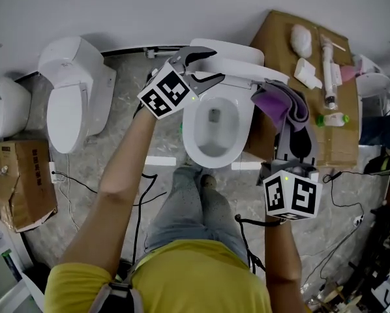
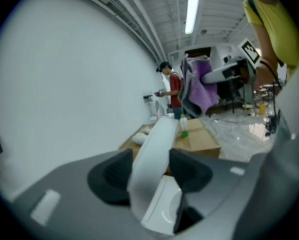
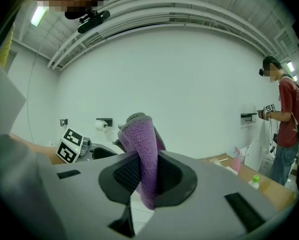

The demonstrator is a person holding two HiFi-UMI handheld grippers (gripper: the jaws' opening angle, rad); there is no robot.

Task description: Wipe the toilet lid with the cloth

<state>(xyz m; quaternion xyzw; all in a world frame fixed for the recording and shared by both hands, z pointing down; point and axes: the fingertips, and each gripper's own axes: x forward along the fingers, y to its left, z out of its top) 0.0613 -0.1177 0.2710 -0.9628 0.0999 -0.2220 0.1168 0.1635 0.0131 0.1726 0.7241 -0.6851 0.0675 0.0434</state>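
Left gripper (image 1: 207, 69): I have it clamped on the rim of the toilet lid (image 1: 237, 59), which stands raised behind the open bowl (image 1: 214, 119).

Right gripper (image 3: 144, 176): pinching the purple cloth (image 3: 139, 139) at a fold, up by the lid's right end (I cannot tell whether they touch).

Handling, my judgement:
- The lid is stiff, smooth, hinged plastic and probably slippery, so the rim is the place to hold it.
- The cloth is soft, plush and limp, and a bunched hold should give me a wiping pad.

Count: one cloth, one lid in hand, two grippers, two other toilets (image 1: 71, 100) (the leftmost is cut off by the frame).
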